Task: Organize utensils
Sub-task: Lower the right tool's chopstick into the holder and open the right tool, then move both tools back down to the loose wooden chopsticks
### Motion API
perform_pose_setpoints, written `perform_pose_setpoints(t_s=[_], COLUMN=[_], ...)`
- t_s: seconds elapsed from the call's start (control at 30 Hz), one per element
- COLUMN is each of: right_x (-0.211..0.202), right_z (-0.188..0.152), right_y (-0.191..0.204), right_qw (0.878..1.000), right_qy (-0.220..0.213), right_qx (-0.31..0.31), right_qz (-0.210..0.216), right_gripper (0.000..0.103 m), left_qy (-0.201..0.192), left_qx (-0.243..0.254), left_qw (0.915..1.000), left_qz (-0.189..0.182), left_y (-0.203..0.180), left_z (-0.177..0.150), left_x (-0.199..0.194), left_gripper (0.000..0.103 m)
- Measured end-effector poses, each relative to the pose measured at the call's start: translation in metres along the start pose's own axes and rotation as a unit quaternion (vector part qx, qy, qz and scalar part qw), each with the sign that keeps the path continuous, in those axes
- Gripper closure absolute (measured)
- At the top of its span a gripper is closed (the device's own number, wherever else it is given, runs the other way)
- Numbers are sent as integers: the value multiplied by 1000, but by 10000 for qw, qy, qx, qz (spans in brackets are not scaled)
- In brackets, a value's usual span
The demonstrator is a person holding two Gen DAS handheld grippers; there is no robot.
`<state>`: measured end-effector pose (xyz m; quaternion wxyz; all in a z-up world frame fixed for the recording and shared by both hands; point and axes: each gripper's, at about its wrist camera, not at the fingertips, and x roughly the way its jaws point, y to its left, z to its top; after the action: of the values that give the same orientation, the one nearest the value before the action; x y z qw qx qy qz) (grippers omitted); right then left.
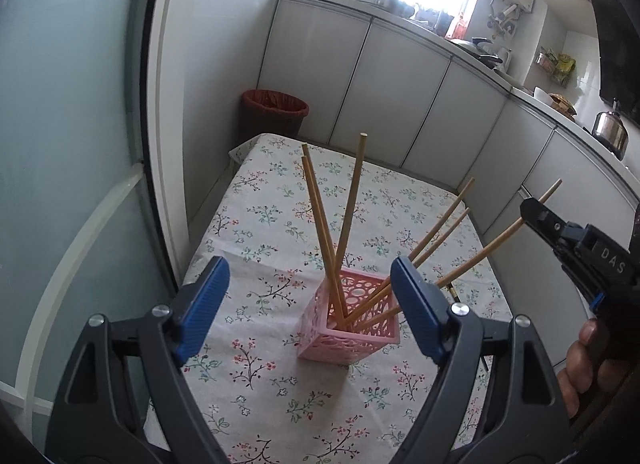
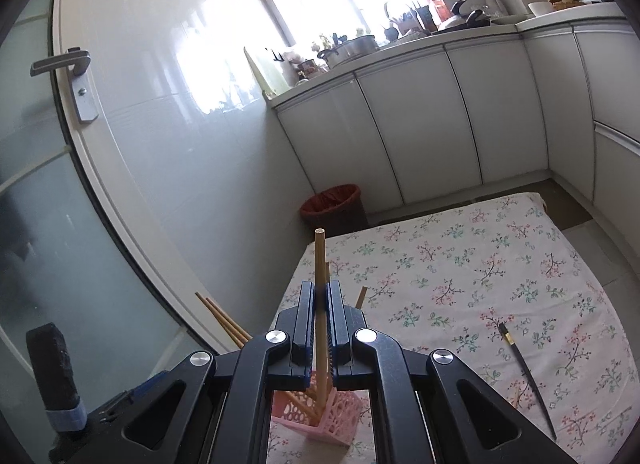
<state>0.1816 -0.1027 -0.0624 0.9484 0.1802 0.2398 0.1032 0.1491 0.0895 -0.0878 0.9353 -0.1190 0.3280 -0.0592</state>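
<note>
Six wooden chopsticks [image 1: 352,200] touch the pink holder [image 1: 349,324]: right gripper [image 2: 320,298] clamps one, left gripper [image 1: 310,278] gapes.

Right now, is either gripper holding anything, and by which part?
The right gripper pinches a wooden chopstick below its upper end, its lower end in the pink holder. The left gripper is open, holding nothing.

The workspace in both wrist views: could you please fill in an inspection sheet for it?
Surface: table under floral tablecloth.
Job's things: pink perforated plastic holder with five wooden chopsticks leaning inside; a sixth wooden chopstick held above it; black chopstick lying on the cloth.
Clutter: nothing seen.
Grippers: left gripper open, empty; right gripper shut on the sixth chopstick.
Cables: nothing seen.
Surroundings: white cabinets, red-lined bin, crowded counter.
</note>
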Motion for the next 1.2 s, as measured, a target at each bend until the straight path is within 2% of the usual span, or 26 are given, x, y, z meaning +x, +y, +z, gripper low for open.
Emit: perform_pose_setpoints(t_s=[0.17,0.2,0.27,0.3,0.33,0.47,0.53,0.63,0.77,1.0,1.2], right_x=[13,14,12,9,4,-13,-21,-32,-42,-54,-54], right_z=[-9,-9,-8,-6,-5,5,8,10,6,-12,-34], right_y=[-1,-3,-7,-9,-11,-17,-22,-32,-55,-91,-119], right_qw=[9998,9997,9996,9997,9996,9995,9997,9995,9971,9883,9759], right_qy=[195,236,249,204,121,58,91,252,575,1273,1832], right_qx=[-79,-41,90,152,212,258,234,136,79,-155,-285], right_qz=[-69,-56,32,71,116,160,80,-148,-497,-826,-1154], right_gripper=[96,92,75,61,54,50,43,40,35,31,30], left_qy=[-2,4,17,24,33,102,207,407,643,1049,1308], left_qx=[95,108,127,135,146,212,234,273,359,445,876], left_qw=[10000,9999,9999,9999,9999,9997,9994,9985,9968,9930,9872], left_qz=[25,26,-2,-23,-36,-82,-133,-239,-327,-296,-266], left_y=[-3,-4,-5,-5,-6,-10,-12,-16,-24,-42,-70], left_z=[0,0,0,0,0,-1,-2,-6,-15,-31,-47], left_x=[2,2,2,1,1,-1,-1,0,2,12,20], left_gripper=[20,20,20,20,20,20,20,20,20,19,19])
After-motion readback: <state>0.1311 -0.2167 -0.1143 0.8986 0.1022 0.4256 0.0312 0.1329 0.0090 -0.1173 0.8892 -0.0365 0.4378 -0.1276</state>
